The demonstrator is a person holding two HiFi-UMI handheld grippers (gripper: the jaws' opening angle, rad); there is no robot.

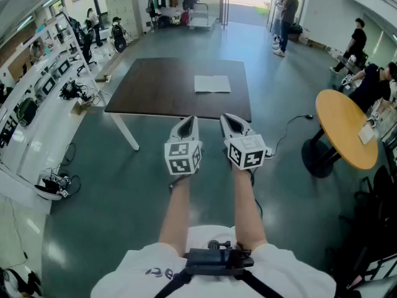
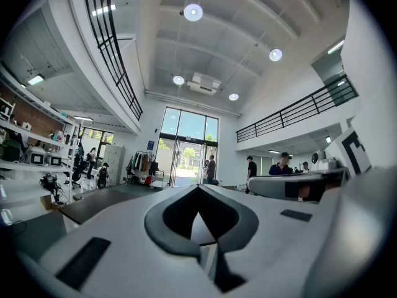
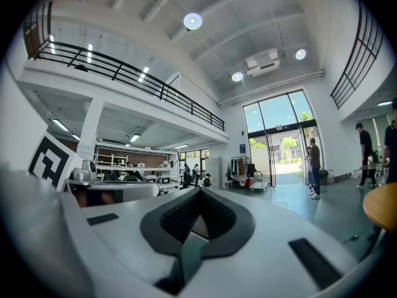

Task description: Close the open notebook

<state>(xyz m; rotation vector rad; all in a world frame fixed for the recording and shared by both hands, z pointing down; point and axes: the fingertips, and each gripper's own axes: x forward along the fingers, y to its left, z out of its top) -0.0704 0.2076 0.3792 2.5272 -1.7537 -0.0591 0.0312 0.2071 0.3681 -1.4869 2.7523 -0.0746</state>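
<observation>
- The grey-green floor (image 1: 142, 185) fills most of the head view, in a tall hall with a glass entrance at the top of the frame.
- A long white workbench (image 1: 37, 135) loaded with equipment runs down the left edge.
- A dark rectangular surface (image 1: 161, 85) on white legs stands in the upper middle of the frame. It also shows low at the left of the left gripper view (image 2: 99, 203).
- A round surface (image 1: 341, 123) with a wooden top sits at the right edge, with seated people beside it.
- A standing person (image 1: 288, 11) is at the upper right, near the entrance.
- Two bare forearms reach up from the bottom centre, the left forearm (image 1: 177, 216) beside the right forearm (image 1: 245, 210).
- The left gripper (image 1: 188, 120) is held over the floor at frame centre, just below the near edge of the dark surface. In its own view its fingers (image 2: 167, 225) are clenched, tips meeting, with nothing between them.
- The right gripper (image 1: 228, 118) is just beside it, level with it. Its fingers (image 3: 232, 225) are likewise pressed together and empty.
- Each gripper carries a marker cube, the left cube (image 1: 183, 156) and the right cube (image 1: 247, 151).
- The notebook (image 1: 212, 84) lies open and flat on the dark surface, right of its middle, above both grippers in the frame and well apart from them.
- A thin black cable (image 1: 291, 121) trails on the floor between the two surfaces.
</observation>
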